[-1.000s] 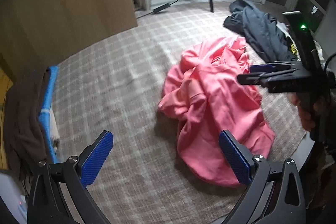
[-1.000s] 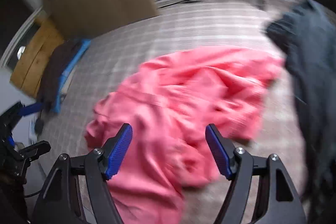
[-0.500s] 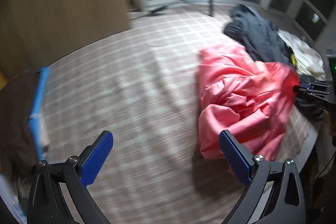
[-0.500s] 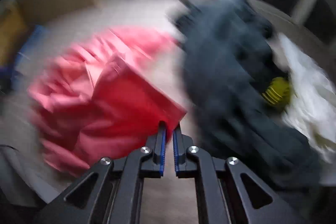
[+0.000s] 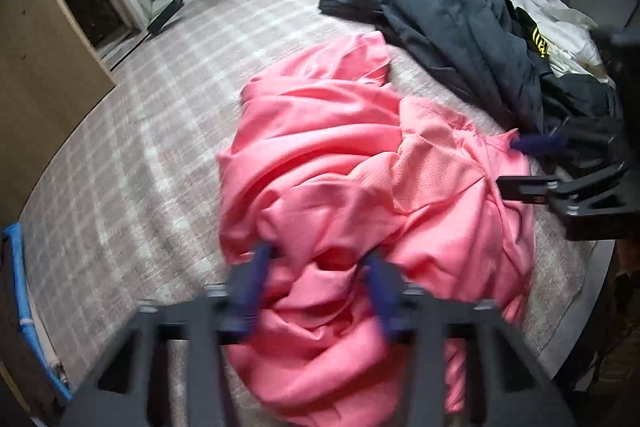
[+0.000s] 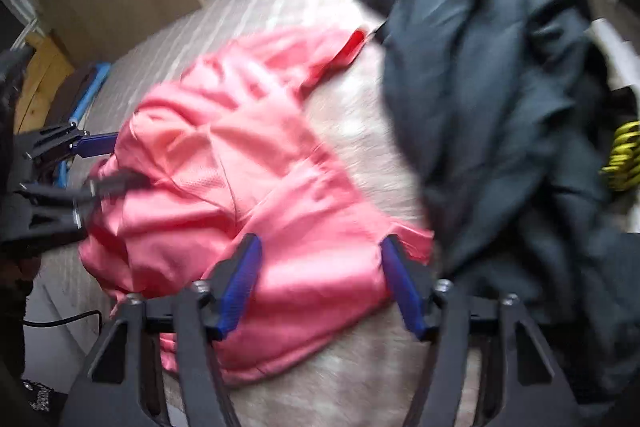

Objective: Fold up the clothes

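1. Crumpled pink jersey garment (image 5: pixel 360 195) lies bunched at frame centre on the checked grey-beige fabric surface (image 5: pixel 152 115), nowhere near flat; a second ago it was a tighter heap, now it is dragged out longer.
2. Left gripper (image 5: pixel 316 283): jaws have just been closing, pink folds between the blue pads. Motion blur; cannot tell if they pinch yet.
3. Right gripper (image 6: pixel 320 287): it was clamped on a corner half a second ago, jaws have just been opening, now released, straddling the near hem.
4. My read: re-gripping to spread it out; folding not started.
5. Heap of dark grey clothes (image 5: pixel 460 27), upper right, just beside the pink; white cloth behind it cut off.
6. Right view blurred; sleeves and collar indistinguishable.
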Demonstrator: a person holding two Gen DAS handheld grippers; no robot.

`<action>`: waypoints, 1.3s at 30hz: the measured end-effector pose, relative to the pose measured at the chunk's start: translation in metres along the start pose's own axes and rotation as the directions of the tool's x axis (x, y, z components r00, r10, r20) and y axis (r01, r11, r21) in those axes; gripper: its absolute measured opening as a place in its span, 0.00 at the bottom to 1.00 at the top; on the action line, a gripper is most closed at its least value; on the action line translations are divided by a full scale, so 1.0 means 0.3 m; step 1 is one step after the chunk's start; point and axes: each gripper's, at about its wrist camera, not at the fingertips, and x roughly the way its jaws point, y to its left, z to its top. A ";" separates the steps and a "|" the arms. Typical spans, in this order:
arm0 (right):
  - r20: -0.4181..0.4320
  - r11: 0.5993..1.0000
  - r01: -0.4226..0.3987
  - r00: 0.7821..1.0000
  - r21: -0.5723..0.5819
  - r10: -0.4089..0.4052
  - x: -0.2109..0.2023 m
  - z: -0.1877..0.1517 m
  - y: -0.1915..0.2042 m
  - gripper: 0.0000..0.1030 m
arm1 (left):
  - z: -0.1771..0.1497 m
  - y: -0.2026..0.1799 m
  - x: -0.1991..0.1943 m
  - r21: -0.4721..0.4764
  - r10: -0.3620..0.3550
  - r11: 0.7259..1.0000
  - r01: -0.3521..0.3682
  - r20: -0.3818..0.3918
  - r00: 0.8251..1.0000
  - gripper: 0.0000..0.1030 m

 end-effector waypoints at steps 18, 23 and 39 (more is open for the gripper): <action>0.054 0.997 0.071 0.996 -0.018 -0.070 -0.143 0.010 0.020 0.55 | -0.074 0.169 -0.181 -0.128 -0.002 0.992 0.012 0.075 0.997 0.60; 0.088 0.987 0.058 0.994 0.153 -0.072 -0.170 -0.093 -0.094 0.55 | -0.010 -0.149 -0.082 0.098 -0.083 0.992 0.079 0.037 0.996 0.62; 0.189 0.985 0.034 0.980 0.169 -0.066 -0.319 -0.128 -0.123 0.55 | -0.075 0.157 -0.255 -0.094 -0.136 0.984 0.152 0.163 0.977 0.09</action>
